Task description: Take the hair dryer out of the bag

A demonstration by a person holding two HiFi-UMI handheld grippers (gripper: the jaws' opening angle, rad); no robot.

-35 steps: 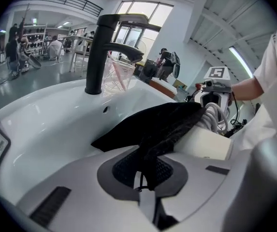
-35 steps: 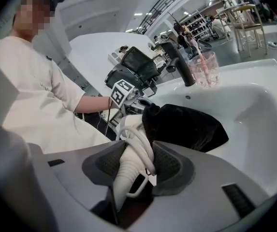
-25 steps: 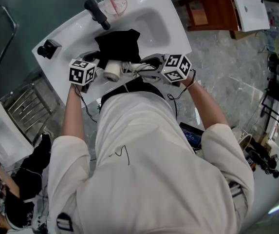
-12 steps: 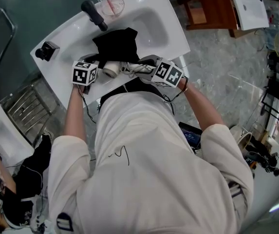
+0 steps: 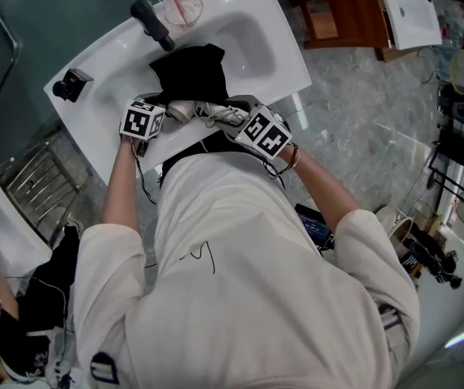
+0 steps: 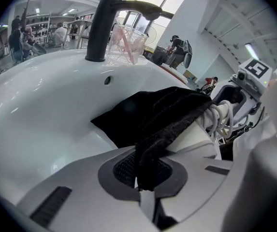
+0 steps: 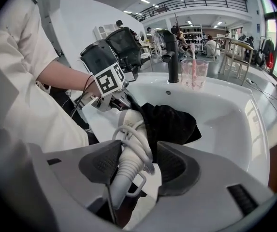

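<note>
My left tool (image 6: 145, 180) is clamped on the black bag's (image 6: 138, 115) edge at the sink's (image 5: 284, 71) front rim. My right tool (image 7: 133, 168) has just been opening. The hair dryer (image 7: 127, 151), partly under the bag, has its handle loose between the jaws. Basin room lies beyond.

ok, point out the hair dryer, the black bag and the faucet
hair dryer (image 7: 123, 170): right gripper view, ribbed handle end.
black bag (image 6: 138, 112): left gripper view, flat middle part.
faucet (image 6: 99, 28): left gripper view, upright column.
</note>
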